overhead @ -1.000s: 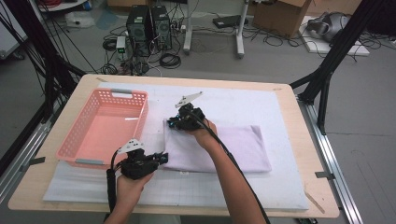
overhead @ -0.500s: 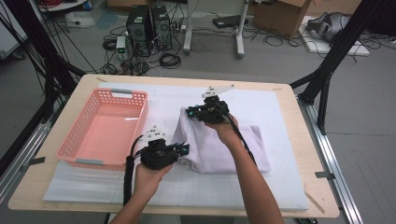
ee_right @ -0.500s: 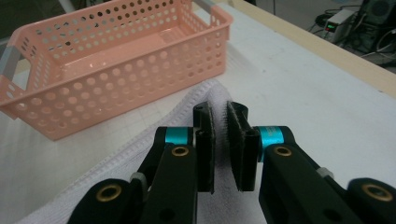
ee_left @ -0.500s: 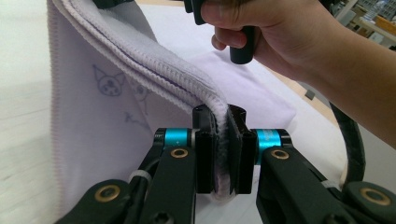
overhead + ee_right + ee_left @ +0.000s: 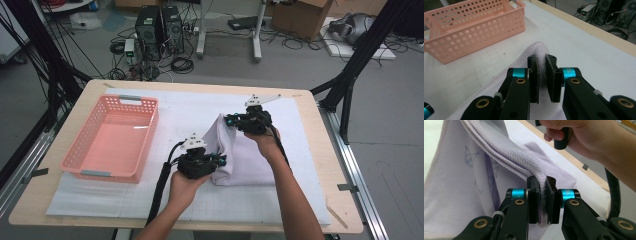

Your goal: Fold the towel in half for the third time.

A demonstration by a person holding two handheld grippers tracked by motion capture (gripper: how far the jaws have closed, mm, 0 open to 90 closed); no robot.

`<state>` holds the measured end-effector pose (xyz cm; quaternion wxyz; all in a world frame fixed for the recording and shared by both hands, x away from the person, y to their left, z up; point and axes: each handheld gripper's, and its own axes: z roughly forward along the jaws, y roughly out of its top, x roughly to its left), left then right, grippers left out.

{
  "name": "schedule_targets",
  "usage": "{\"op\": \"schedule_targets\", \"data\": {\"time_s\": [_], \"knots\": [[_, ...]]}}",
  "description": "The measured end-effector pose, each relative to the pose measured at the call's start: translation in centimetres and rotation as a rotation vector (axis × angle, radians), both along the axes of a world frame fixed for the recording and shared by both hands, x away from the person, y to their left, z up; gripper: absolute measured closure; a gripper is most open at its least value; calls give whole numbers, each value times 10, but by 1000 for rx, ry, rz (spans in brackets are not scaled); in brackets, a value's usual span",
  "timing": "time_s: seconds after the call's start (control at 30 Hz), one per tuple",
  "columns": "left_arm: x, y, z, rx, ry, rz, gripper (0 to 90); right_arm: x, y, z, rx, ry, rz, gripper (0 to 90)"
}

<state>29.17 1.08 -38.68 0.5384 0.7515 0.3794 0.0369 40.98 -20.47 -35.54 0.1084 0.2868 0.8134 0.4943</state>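
Towel: pale lilac terry towel with a stitched hem (image 5: 240, 160), folded in several layers, lying just to the right of the pink perforated plastic basket (image 5: 112, 137) on the white gridded mat (image 5: 190, 107).
Left gripper: black two-jaw left gripper (image 5: 543, 202) sits at the towel's near corner on the basket side, jaws narrowed and pinching the thick hemmed edge, cloth bunched between the pads.
Right gripper: black two-jaw right gripper (image 5: 542, 77) is at the far corner on the same side, jaws close together with white pile squeezed between them, that corner raised off the mat.
Step in hand: looks like a fold, basket-side edge lifted to carry across, away from the basket.
Handling: soft, limp, light; it sags between the two holds and won't keep shape.
Where to grip: on the hem at the corners, taking all layers, or the lower ones may slip out.
Basket: standing empty.
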Motion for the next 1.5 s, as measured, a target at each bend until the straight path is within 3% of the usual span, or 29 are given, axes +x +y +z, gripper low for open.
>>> {"op": "schedule_targets", "data": {"time_s": [0.2,0.4,0.57,0.7,0.8,0.9,1.03,1.07,1.17,1.23,1.33,1.5], "knots": [[5,-18,-10,4,22,13,760,-2,-26,-8,-23,3,-54,824],[3,-22,-12,4,-7,9,522,-3,-58,-21,-38,30,-122,825],[0,-15,-11,14,-37,4,453,-2,-73,-29,-75,29,-169,824],[-1,-4,-12,20,-58,16,436,-3,-83,-36,-87,37,-201,823],[-2,5,-15,24,-65,25,426,-4,-88,-41,-124,31,-224,822],[-3,16,-20,25,-69,31,418,-6,-97,-49,-153,57,-265,816],[-4,26,-26,27,-74,43,404,-10,-106,-51,-142,85,-330,705],[-5,29,-27,29,-81,44,402,-12,-107,-49,-151,74,-354,668],[-7,36,-30,41,-93,44,396,-23,-112,-38,-104,46,-384,596],[-9,43,-33,34,-91,49,394,-38,-114,-31,-107,6,-405,562],[-11,52,-38,40,-87,51,392,-55,-118,-29,-125,-15,-416,541],[-15,63,-42,38,-95,54,389,-94,-125,-31,-93,-11,-425,492]]}}
